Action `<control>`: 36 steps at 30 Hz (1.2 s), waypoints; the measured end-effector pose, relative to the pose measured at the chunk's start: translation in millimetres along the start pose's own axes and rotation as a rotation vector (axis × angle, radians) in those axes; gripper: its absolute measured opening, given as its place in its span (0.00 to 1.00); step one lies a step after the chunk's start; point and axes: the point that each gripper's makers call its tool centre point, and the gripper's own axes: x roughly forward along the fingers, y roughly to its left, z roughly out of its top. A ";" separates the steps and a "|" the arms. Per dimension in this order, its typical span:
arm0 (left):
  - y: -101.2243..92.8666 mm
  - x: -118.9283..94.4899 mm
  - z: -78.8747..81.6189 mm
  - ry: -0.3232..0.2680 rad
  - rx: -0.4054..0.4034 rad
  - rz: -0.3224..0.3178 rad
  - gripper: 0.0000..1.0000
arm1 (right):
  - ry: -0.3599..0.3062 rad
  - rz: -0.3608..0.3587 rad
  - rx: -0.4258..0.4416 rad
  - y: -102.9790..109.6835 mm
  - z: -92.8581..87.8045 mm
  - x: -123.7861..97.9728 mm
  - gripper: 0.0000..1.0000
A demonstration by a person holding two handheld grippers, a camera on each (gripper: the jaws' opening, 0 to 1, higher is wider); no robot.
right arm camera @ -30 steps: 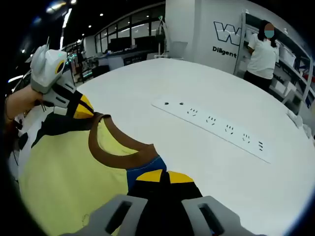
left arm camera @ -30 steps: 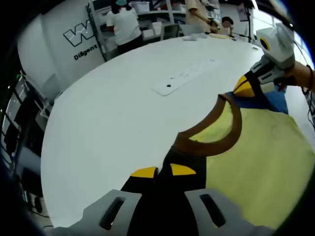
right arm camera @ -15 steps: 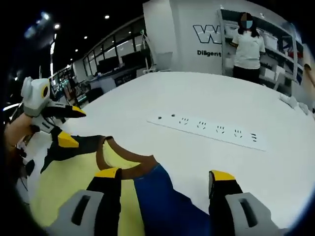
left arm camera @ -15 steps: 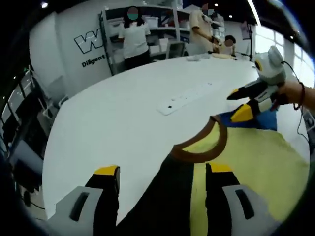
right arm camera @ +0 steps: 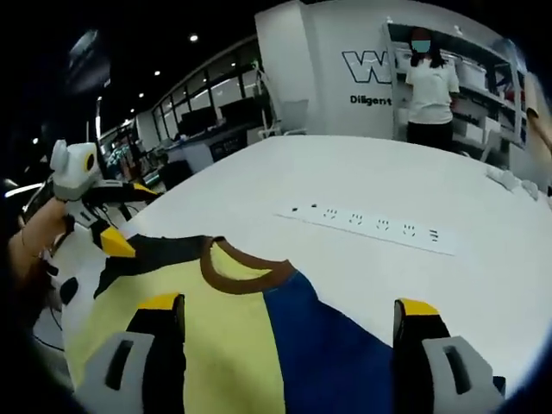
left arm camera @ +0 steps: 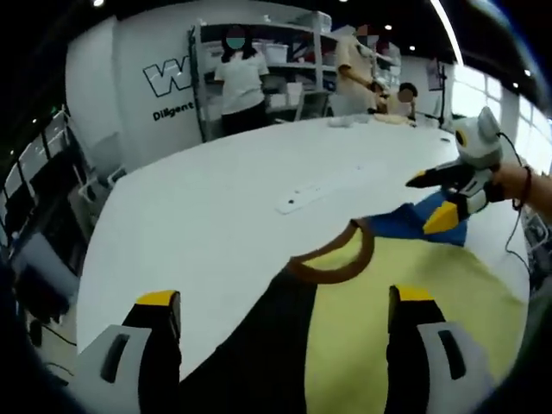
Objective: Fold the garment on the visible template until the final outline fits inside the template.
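A yellow shirt [left arm camera: 405,319] with a brown collar [left arm camera: 332,263] lies flat on the white table [left arm camera: 198,224]. It has a black sleeve [left arm camera: 263,345] and a blue sleeve [left arm camera: 414,220]. My left gripper [left arm camera: 285,302] stands open above the black sleeve, holding nothing. In the right gripper view, the right gripper [right arm camera: 289,304] is open above the blue sleeve [right arm camera: 336,345] and the yellow body [right arm camera: 216,328]. The right gripper [left arm camera: 429,200] is seen open over the blue sleeve. The left gripper [right arm camera: 129,216] is seen open by the black sleeve [right arm camera: 155,254].
A long white power strip [left arm camera: 302,198] [right arm camera: 371,231] lies on the table beyond the collar. A person's hand [right arm camera: 39,237] holds the left gripper. Several people stand at shelves [left arm camera: 259,69] behind the table, by a white wall with a logo [right arm camera: 379,73].
Both grippers were shut on the sleeves a second ago: left on the black one, right on the blue one. Both have let go, opened wide and drawn back from the shirt.
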 end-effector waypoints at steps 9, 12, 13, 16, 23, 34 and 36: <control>-16.0 -31.9 -7.1 -0.005 0.006 -0.009 0.99 | 0.024 -0.021 -0.059 -3.9 -12.3 -25.7 0.99; -23.9 -44.3 -9.6 -0.017 -0.020 -0.037 0.99 | 0.011 -0.020 -0.039 -8.0 -16.6 -36.3 0.99; -26.5 -49.0 -9.6 -0.029 -0.028 -0.048 0.99 | 0.010 -0.019 -0.031 -10.2 -19.3 -40.7 0.99; -28.9 -59.0 -14.6 -0.020 -0.001 -0.039 0.99 | 0.014 -0.032 -0.030 -17.5 -24.9 -51.3 0.99; -40.9 -81.8 -17.4 -0.035 0.008 -0.047 0.99 | 0.007 -0.058 -0.013 -37.9 -28.2 -77.5 0.99; -56.6 -101.5 -32.1 -0.030 0.025 -0.075 0.99 | -0.006 -0.061 0.054 -64.2 -44.0 -108.8 0.99; -56.4 -103.7 -36.2 -0.023 0.021 -0.076 0.99 | 0.007 -0.064 0.050 -69.3 -49.6 -113.2 0.98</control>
